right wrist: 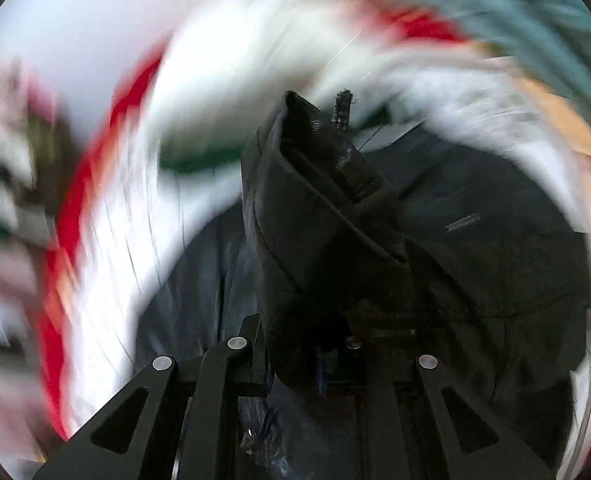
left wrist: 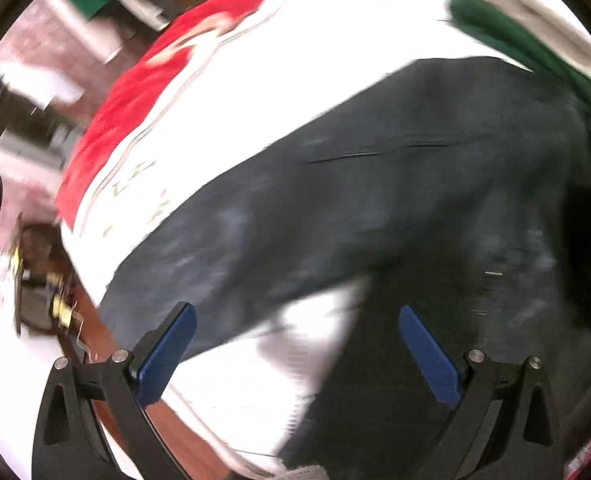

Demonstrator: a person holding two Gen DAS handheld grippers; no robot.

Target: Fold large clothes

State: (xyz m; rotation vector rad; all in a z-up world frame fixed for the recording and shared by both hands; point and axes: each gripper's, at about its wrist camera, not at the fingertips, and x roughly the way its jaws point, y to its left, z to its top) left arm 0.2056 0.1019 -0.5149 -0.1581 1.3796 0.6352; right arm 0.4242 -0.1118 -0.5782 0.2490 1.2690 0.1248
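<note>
- Gripping a bunched fold of the large dark charcoal garment [right wrist: 319, 216], the right hand-held gripper [right wrist: 315, 364] has its jaws shut tight on the cloth, which rises as a thick creased ridge through the middle of the right wrist view.
- Below and to the right of that ridge, the rest of the dark garment spreads out slack; the surroundings there are too smeared to read beyond streaks of white, red and green.
- In the left wrist view the left hand-held gripper [left wrist: 295, 354] stands wide open at the bottom of the frame, its blue pads [left wrist: 167, 354] well apart and nothing between them.
- The dark garment [left wrist: 355, 208] runs as a broad band from lower left to right across that view, lying on a white cloth with red border [left wrist: 255, 60] that covers the surface.
- A green cloth [left wrist: 507, 36] sits at the upper right, at the garment's far end.
- Judgement: the step in hand looks like taking hold of the garment at two places to lift or spread it before a fold; only one hold is made.
- The next move calls for the empty left hand-held gripper to settle on an edge or corner of the dark cloth, taking only one layer.
- Snagging the white cloth underneath is the risk.
</note>
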